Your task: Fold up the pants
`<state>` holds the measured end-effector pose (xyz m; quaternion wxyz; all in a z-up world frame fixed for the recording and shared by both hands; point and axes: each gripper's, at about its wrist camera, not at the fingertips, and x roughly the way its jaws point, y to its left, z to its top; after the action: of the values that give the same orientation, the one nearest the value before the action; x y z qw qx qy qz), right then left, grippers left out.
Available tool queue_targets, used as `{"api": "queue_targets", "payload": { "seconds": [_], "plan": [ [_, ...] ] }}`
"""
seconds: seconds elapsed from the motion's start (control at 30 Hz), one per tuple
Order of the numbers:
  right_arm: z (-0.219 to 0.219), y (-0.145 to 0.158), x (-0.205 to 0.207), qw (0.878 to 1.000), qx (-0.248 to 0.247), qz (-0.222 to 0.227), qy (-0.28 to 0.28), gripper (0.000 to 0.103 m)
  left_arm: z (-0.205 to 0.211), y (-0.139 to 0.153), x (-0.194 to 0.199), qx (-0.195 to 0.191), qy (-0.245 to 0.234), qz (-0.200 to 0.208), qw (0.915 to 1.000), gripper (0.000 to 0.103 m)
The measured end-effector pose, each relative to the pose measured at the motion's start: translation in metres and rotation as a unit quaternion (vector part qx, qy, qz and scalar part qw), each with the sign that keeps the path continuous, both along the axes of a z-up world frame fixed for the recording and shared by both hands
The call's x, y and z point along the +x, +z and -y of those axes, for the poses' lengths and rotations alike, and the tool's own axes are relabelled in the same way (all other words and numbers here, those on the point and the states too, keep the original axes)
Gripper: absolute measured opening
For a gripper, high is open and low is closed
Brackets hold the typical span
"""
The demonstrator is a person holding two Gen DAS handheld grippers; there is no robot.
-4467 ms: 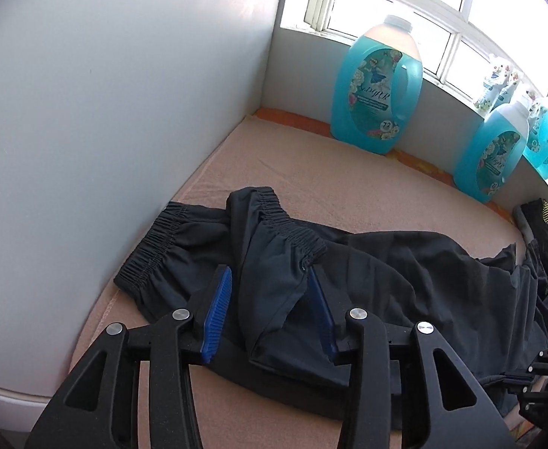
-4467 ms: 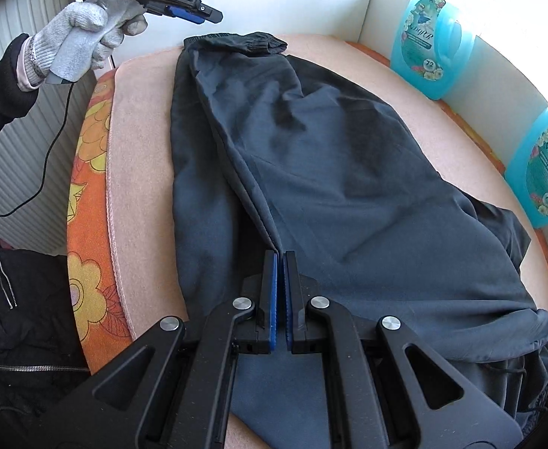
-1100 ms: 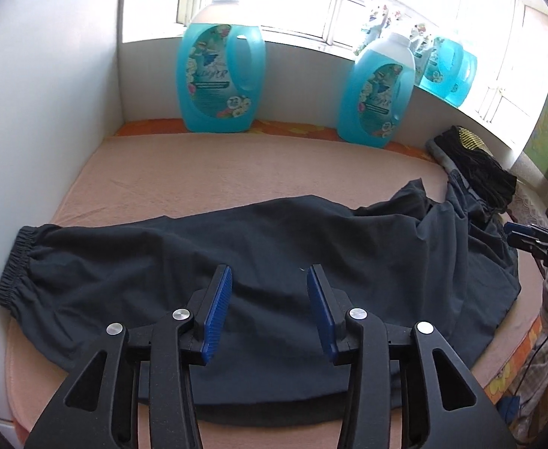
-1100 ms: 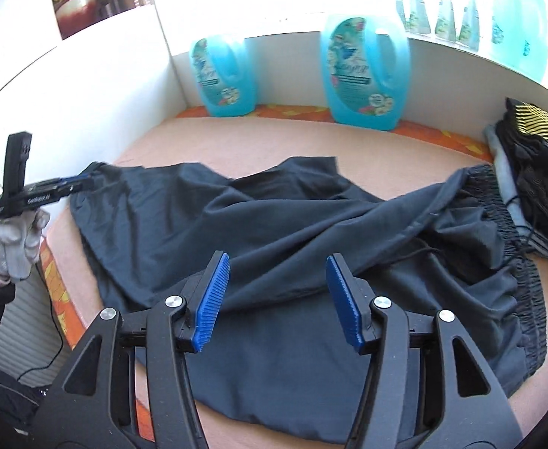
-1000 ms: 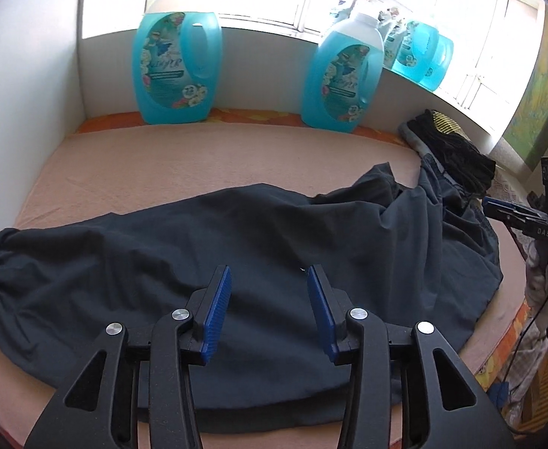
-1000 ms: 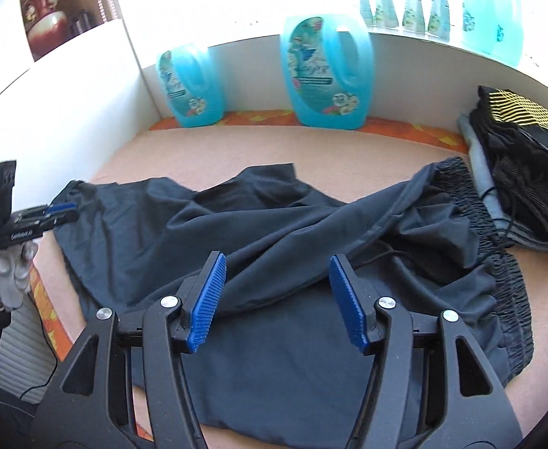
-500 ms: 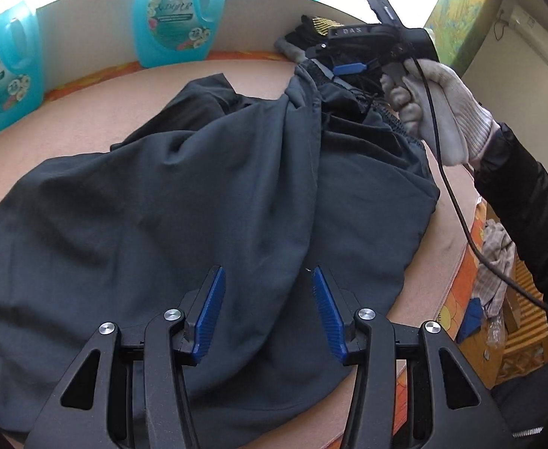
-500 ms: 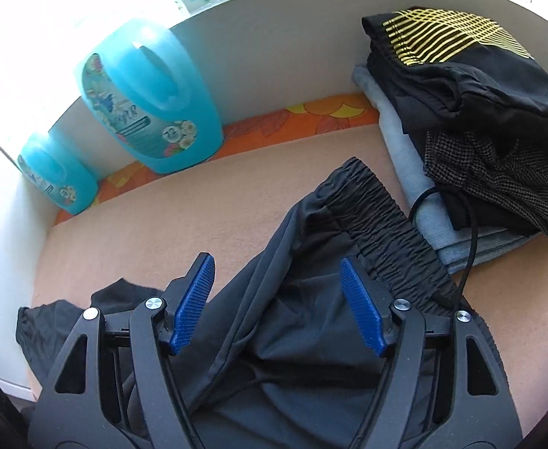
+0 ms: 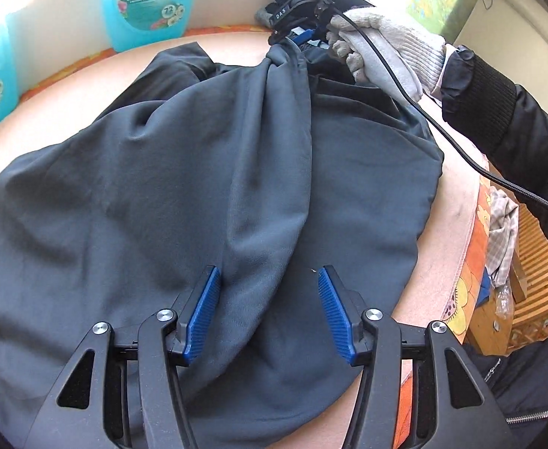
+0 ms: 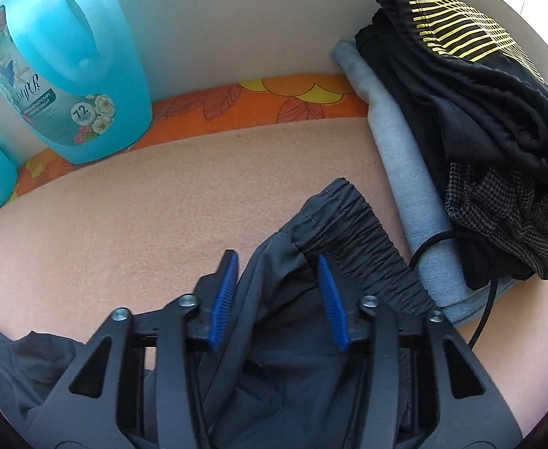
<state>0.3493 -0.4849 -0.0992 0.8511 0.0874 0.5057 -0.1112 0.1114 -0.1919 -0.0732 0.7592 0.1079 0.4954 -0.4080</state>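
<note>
At the far left of the right wrist view a blue detergent bottle stands against the wall, well clear of the work. The pants lie spread over the peach-covered counter and fill most of the left wrist view, rumpled, with one long ridge running up the middle.

At lower centre of that view the left tool hovers over the cloth. Its jaws have just been opening and stand moderately wide, pressing on nothing.

Right of centre, the right tool has just been closing. Its jaws are now narrow around a raised fold of the elastic waistband. In the left wrist view the cloth rises to a peak at that tool, so it looks gripped.

At the right, a gloved hand carries the right tool and trails a cable. A stack of folded clothes sits just beside the waistband.

Risks, as I judge them:
- The right tool may hold only one layer of the bunched waistband, so the lower layer would lag and the fold would come out crooked.
- The unsmoothed ridge could be creased in.
- A wide sweep could drag the cable or the waistband into the stack.
</note>
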Motion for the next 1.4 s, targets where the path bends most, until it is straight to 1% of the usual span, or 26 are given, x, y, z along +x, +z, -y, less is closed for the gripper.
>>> {"api": "queue_targets", "payload": {
  "seconds": [0.03,0.07,0.1,0.13,0.2,0.23,0.27,0.33,0.43,0.57,0.73,0.83,0.9,0.93,0.97,1.03,1.1,1.13,1.17,1.2,1.23,1.33,1.37,1.4],
  "plan": [
    [0.004,0.003,-0.005,1.0,0.009,0.007,-0.002,0.014,0.0,0.0,0.001,-0.002,0.004,0.001,1.0,0.054],
    [0.007,0.008,-0.01,1.0,0.017,0.018,-0.004,0.013,-0.001,-0.001,0.002,-0.003,0.008,0.004,1.0,0.054],
    [0.01,0.014,-0.017,0.999,0.023,0.031,-0.004,0.009,-0.002,-0.001,0.003,-0.004,0.011,0.008,0.9999,0.054],
    [0.012,0.02,-0.024,0.999,0.024,0.042,-0.004,0.008,-0.002,-0.002,0.003,-0.005,0.013,0.011,0.9998,0.053],
    [0.015,0.036,-0.038,0.998,0.024,0.065,-0.003,0.008,-0.004,-0.002,0.005,-0.009,0.018,0.017,0.9997,0.042],
    [0.017,0.043,-0.046,0.997,0.026,0.075,-0.003,0.007,-0.004,-0.003,0.006,-0.006,0.021,0.025,0.9995,0.028],
    [0.021,0.051,-0.054,0.996,0.029,0.086,-0.005,0.007,-0.005,-0.003,0.007,-0.004,0.021,0.032,0.9993,0.019],
    [0.026,0.067,-0.072,0.994,0.032,0.107,-0.007,0.007,-0.009,-0.003,0.008,-0.012,0.022,0.034,0.9991,0.01],
    [0.032,0.085,-0.097,0.991,0.035,0.131,-0.011,0.007,-0.018,0.002,0.01,-0.029,0.03,0.035,0.9985,0.007],
    [0.032,0.104,-0.131,0.988,0.013,0.153,-0.012,0.007,-0.031,0.017,0.009,-0.046,0.041,0.055,0.9966,0.005],
    [0.031,0.114,-0.187,0.984,0.007,0.18,-0.01,0.006,-0.05,0.034,0.004,-0.065,0.05,0.067,0.9944,0.005],
    [0.032,0.109,-0.226,0.981,0.008,0.192,-0.015,0.006,-0.055,0.038,0.001,-0.063,0.047,0.072,0.9943,0.005],
    [0.036,0.097,-0.246,0.982,0.016,0.189,-0.023,0.006,-0.056,0.036,0.001,-0.061,0.046,0.069,0.9947,0.005],
    [0.039,0.09,-0.253,0.982,0.018,0.185,-0.03,0.006,-0.054,0.034,0.001,-0.06,0.04,0.062,0.9955,0.005],
    [0.042,0.082,-0.259,0.983,0.019,0.179,-0.034,0.006,-0.051,0.032,0.0,-0.059,0.03,0.054,0.9964,0.005],
    [0.051,0.067,-0.267,0.984,0.021,0.169,-0.049,0.006,-0.043,0.03,-0.002,-0.052,0.028,0.053,0.9969,0.005],
    [0.064,0.054,-0.273,0.984,0.049,0.162,-0.063,0.006,-0.03,0.026,-0.005,-0.048,0.009,0.042,0.9979,0.006],
    [0.07,0.049,-0.275,0.982,0.065,0.161,-0.068,0.006,-0.021,0.025,-0.006,-0.042,0.004,0.044,0.9981,0.018],
    [0.074,0.044,-0.277,0.981,0.078,0.161,-0.072,0.006,-0.013,0.025,-0.009,-0.036,-0.003,0.055,0.9978,0.029],
    [0.077,0.041,-0.278,0.981,0.088,0.16,-0.073,0.006,-0.003,0.024,-0.012,-0.031,-0.014,0.067,0.9972,0.046],
    [0.08,0.038,-0.278,0.98,0.096,0.158,-0.073,0.006,0.006,0.024,-0.014,-0.028,-0.025,0.074,0.9966,0.049],
    [0.087,0.034,-0.28,0.978,0.115,0.155,-0.074,0.006,0.035,0.017,-0.016,-0.015,-0.064,0.061,0.996,0.049],
    [0.089,0.033,-0.28,0.978,0.119,0.154,-0.075,0.006,0.045,0.014,-0.017,-0.005,-0.078,0.061,0.9951,0.049],
    [0.091,0.033,-0.281,0.978,0.122,0.154,-0.074,0.006,0.053,0.012,-0.019,0.006,-0.087,0.069,0.9938,0.049]
  ]
}}
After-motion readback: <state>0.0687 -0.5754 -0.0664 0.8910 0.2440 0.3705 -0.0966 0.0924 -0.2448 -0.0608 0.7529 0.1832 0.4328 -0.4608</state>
